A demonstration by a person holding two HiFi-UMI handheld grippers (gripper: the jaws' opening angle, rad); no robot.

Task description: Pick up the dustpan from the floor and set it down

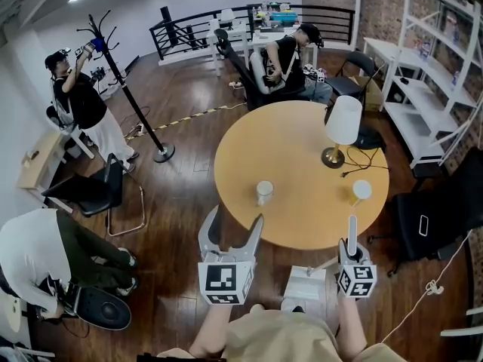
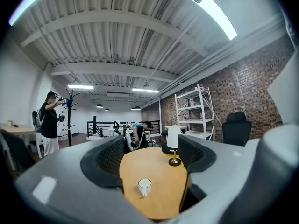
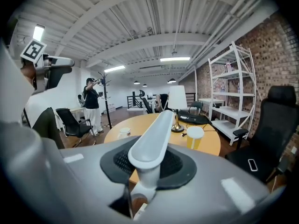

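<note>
The white dustpan hangs by its long handle [image 3: 152, 136], which lies between the jaws of my right gripper [image 3: 150, 160] and juts forward past them. That gripper is shut on the handle. In the head view the right gripper [image 1: 352, 253] is at the near edge of the round table, with the handle tip [image 1: 352, 231] above it. The dustpan's pan [image 1: 306, 283] sits lower, to its left, close to my legs. My left gripper [image 1: 232, 236] stands open beside it at the table's edge. Nothing is between the left gripper's [image 2: 149, 171] jaws.
The round wooden table [image 1: 302, 157] carries a white cup [image 1: 264, 192], a yellow cup [image 1: 361, 192] and a lamp [image 1: 341, 127]. A black chair [image 1: 438, 217] stands right of it, another [image 1: 94, 191] left. A coat stand [image 1: 136, 104], white shelves [image 1: 430, 74] and three people stand around.
</note>
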